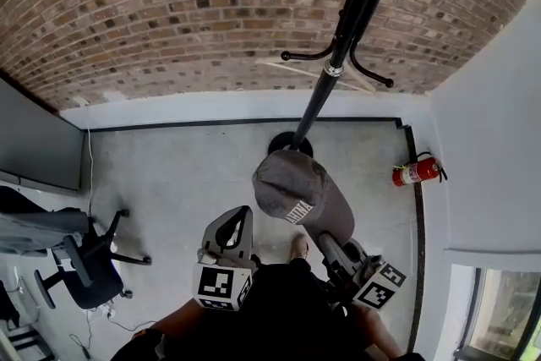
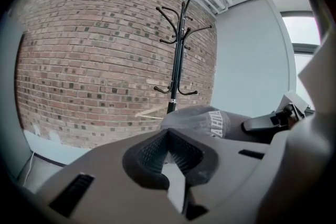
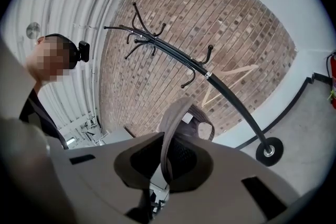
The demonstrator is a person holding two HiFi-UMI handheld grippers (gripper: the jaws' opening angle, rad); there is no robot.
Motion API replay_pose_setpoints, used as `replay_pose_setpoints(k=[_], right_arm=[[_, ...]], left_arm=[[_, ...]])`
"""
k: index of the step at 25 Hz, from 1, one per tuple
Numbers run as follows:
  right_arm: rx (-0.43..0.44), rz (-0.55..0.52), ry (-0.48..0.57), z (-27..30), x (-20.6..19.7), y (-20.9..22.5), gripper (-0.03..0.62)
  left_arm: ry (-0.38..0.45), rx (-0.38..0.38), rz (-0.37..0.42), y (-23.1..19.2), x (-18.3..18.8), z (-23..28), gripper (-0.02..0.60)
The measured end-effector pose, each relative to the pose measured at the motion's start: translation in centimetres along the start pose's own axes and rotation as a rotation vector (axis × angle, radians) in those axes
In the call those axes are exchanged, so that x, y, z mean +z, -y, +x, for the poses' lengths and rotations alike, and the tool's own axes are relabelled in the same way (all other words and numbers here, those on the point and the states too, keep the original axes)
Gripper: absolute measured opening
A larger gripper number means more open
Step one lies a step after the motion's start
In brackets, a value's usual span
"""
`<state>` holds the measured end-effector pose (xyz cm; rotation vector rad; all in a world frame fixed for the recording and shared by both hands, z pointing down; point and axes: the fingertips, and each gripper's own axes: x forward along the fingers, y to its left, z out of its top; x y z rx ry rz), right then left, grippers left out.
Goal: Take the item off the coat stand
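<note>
Clearly the cap [image 1: 296, 186] is off the stand [image 1: 338, 63], in front of its base and touching no hook. The right gripper [image 3: 165, 152] has its jaws closed on the brim. The left gripper [image 2: 168, 136], farther from the stand's base, has its jaws together on nothing. The cap is likely light and soft; the stiffer brim looks the surest hold. An extinguisher [image 1: 414, 172] lies right of the stand, a chair [image 1: 84, 262] well left, with open floor between.

we look steeply down from the head, past the coat stand [image 1: 338, 55] to the floor [image 1: 169, 173], with the left gripper [image 1: 237, 222] and right gripper [image 1: 326, 243] close below. each gripper camera faces along its jaws toward the brick wall [image 2: 94, 50]; all three views share the stand and the cap [image 1: 292, 186].
</note>
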<state>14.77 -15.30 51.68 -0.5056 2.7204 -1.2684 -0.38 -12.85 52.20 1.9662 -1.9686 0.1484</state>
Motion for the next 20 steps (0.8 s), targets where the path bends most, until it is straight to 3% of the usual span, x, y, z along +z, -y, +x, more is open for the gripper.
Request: replay_pose_setpoints(k=[10,20], right_arm=[[0.032,-0.042,0.015,-3.2,3.0,2.3,0.029],[0.045,-0.053,0.029,-5.0,4.0,2.9,0.029]], left_arm=[[0.006,0.007,0.038,5.4,0.7,1.9,0.026],[0.012,0.023,0.059,7.1,1.0,2.0,0.026]])
